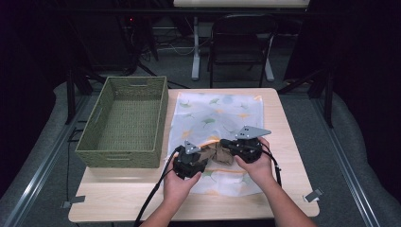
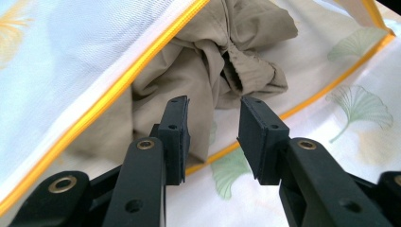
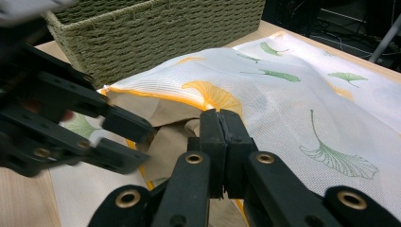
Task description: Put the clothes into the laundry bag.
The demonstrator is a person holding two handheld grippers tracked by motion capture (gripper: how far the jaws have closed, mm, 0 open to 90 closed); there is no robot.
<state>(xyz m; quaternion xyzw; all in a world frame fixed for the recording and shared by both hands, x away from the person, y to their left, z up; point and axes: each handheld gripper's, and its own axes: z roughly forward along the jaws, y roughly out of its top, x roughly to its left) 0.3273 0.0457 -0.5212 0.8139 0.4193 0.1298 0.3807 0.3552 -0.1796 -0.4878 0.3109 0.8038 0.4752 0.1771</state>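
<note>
- The left gripper (image 2: 213, 125) is holding its fingers spread, the crumpled beige garment (image 2: 222, 61) lying just beyond them inside the mesh bag (image 2: 71, 56).
- The right gripper (image 3: 220, 124) is pressing its fingers together at the bag's yellow-edged opening.

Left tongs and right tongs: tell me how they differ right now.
The left tongs stand open with a clear gap and nothing pinched; the right tongs are pressed shut. The left tongs point into the mesh bag's opening at the beige garment; the right tongs lie at the bag's yellow-trimmed edge. Both are black.
</note>
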